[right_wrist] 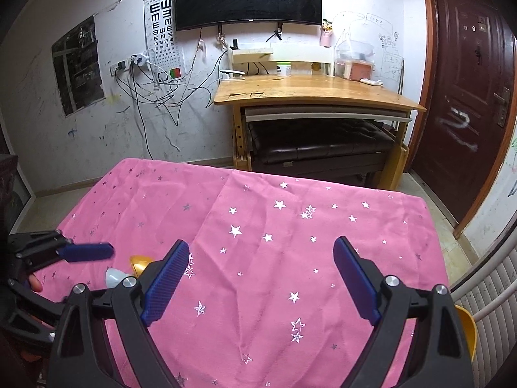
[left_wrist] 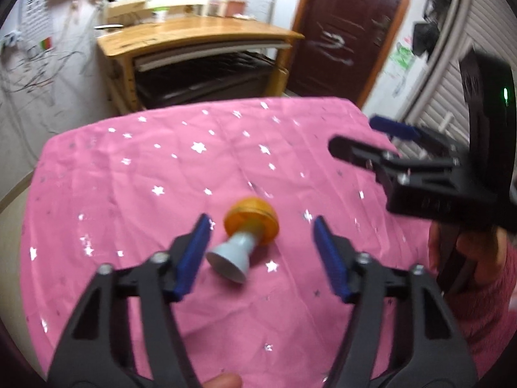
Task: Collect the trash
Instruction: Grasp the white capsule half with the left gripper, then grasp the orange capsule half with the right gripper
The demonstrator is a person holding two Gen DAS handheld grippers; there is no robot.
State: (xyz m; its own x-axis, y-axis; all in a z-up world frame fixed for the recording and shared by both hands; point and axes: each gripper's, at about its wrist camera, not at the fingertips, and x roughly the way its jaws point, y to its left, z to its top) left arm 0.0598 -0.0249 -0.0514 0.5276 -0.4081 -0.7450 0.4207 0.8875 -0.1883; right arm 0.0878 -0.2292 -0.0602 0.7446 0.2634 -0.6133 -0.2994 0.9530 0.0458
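**Trash piece lies between the spread left claw, not yet picked up**

Left wrist view: the left gripper [left_wrist: 260, 252] has its blue pads spread wide, one on each side of the trash item [left_wrist: 244, 237], an orange domed cap on a pale grey funnel-shaped base. It lies on its side on the pink star-print tablecloth [left_wrist: 129, 194], toward the near edge and about midway across. The pads do not touch it, so the pick appears still to come. The right gripper [left_wrist: 362, 142] hangs toward the table's right edge, and its jaw stance is hard to read from here. Nothing lies between the claw and the item.

Right wrist view: the right gripper [right_wrist: 261, 278] is spread and holds nothing, over bare cloth. The trash item [right_wrist: 129, 270] peeks out at left, partly hidden behind its finger. A yellow bin [right_wrist: 467, 329] shows off the near right corner, probably the drop point. A wooden desk [right_wrist: 316, 92] stands beyond the far edge.
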